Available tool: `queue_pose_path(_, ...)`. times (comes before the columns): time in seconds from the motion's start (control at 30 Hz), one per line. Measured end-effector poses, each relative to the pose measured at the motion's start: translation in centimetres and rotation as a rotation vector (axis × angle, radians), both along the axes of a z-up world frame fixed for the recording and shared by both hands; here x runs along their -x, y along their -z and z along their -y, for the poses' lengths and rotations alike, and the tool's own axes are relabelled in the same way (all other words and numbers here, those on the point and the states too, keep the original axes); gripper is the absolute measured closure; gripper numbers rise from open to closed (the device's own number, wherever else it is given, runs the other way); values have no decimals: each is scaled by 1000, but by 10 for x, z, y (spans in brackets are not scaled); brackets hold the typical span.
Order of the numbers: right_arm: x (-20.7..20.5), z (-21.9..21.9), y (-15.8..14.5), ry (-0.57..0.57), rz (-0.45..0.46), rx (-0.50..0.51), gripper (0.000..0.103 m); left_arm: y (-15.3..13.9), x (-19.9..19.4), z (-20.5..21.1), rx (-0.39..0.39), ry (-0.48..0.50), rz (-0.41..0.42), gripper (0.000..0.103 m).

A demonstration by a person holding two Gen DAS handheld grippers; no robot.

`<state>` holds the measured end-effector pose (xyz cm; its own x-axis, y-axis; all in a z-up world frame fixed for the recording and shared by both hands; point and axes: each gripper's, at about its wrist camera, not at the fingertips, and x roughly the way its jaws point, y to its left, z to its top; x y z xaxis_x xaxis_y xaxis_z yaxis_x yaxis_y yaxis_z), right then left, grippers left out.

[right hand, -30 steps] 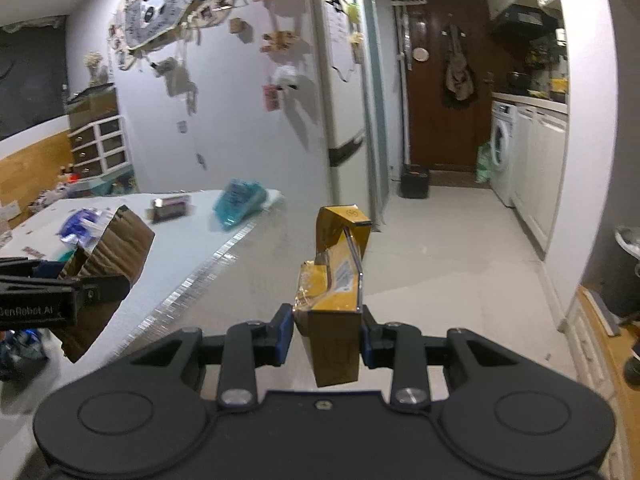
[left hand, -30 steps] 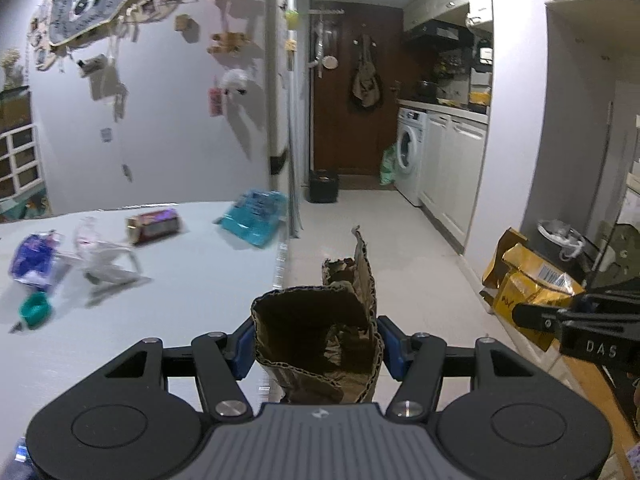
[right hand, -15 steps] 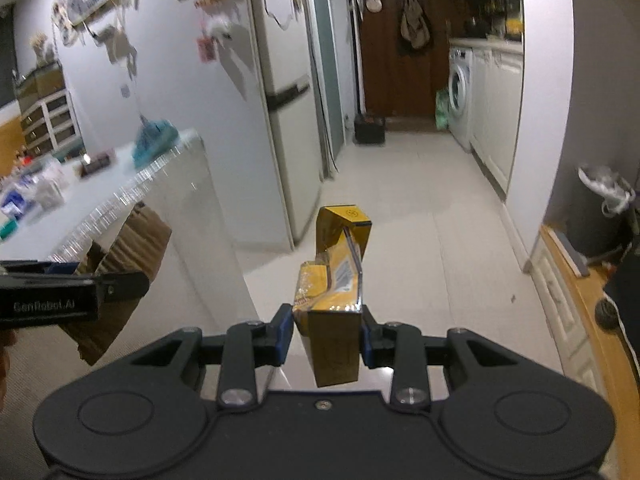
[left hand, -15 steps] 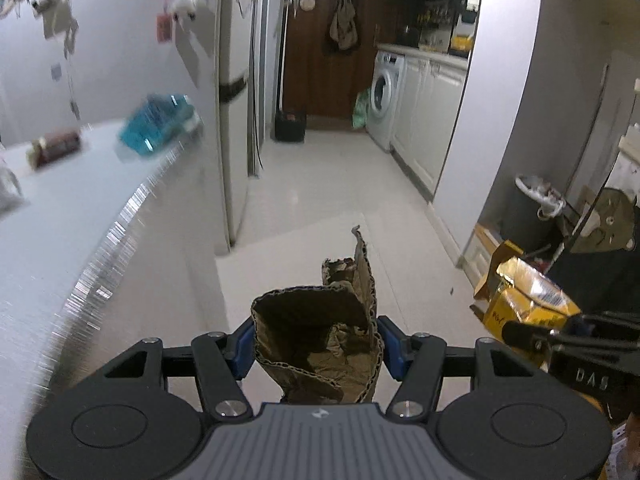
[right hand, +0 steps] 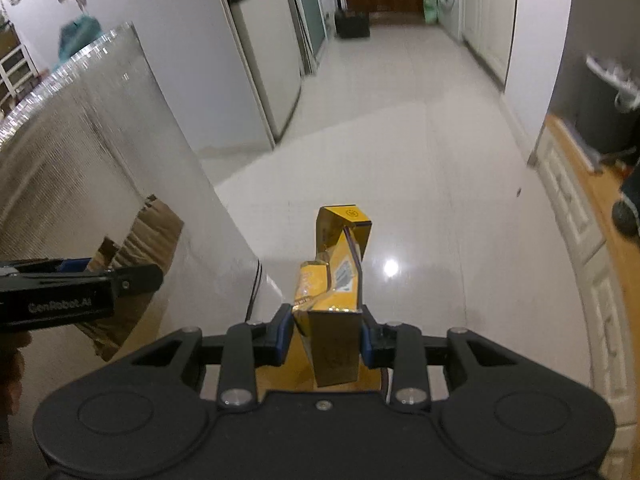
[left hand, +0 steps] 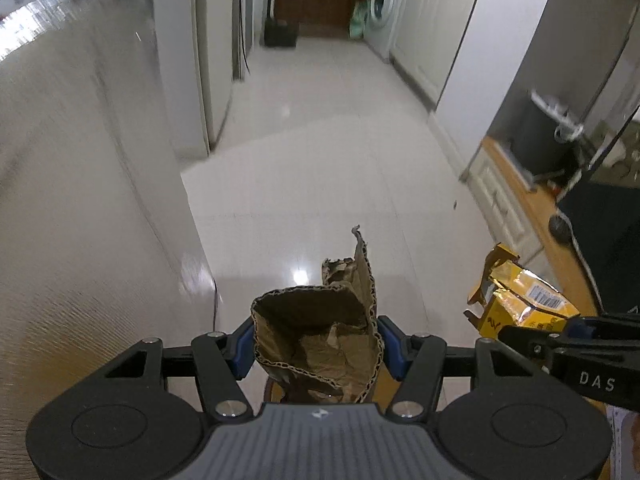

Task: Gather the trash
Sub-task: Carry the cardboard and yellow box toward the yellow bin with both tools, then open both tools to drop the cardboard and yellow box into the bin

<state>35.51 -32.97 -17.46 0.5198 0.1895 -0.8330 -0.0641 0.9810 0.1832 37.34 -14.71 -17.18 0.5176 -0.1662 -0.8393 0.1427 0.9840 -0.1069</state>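
Note:
My left gripper (left hand: 318, 344) is shut on a torn piece of brown corrugated cardboard (left hand: 320, 336), held over the glossy white floor beside the table's side. My right gripper (right hand: 325, 334) is shut on a crumpled yellow carton (right hand: 332, 280). The yellow carton (left hand: 516, 300) also shows at the right of the left wrist view. The cardboard (right hand: 140, 240) and the left gripper (right hand: 120, 280) show at the left of the right wrist view. A dark trash bin with a white liner (right hand: 608, 108) stands at the right, by the wall corner; it also shows in the left wrist view (left hand: 544, 136).
The silvery side of the table (left hand: 80, 200) rises on the left. A fridge (right hand: 256, 60) stands beyond it. A wooden ledge (left hand: 532, 208) and white cabinets (right hand: 576, 216) run along the right. A washing machine (left hand: 382, 0) and a dark box (left hand: 282, 32) stand at the corridor's far end.
Both grippers have tilted downward and dropped below the tabletop, still holding the cardboard and the carton. The table's top has left the view and the floor fills it.

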Motion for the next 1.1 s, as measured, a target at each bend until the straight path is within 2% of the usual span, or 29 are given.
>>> queue_pose_path(0.23,-19,-2,50,-14,-148,24,69,50,-19,6,11,49,-140,42)
queue_pose_path(0.37,-28,-5,79,-24,-235,42,69,77,-27,8,-9,76,-204,42)
queue_pose_path(0.53,-37,-6,104,-15,-309,34,68,107,-40,4,14,80,-282,41)
queue_pose_path(0.63,-40,-13,118,-47,-353,35,68,122,-46,2,23,86,-320,41)
queue_pose_path(0.83,-47,-20,141,-71,-402,65,68,145,-58,5,33,87,-369,41)
queue_pose_path(1.1,-56,-18,159,-61,-417,52,67,166,-65,8,19,85,-411,41)
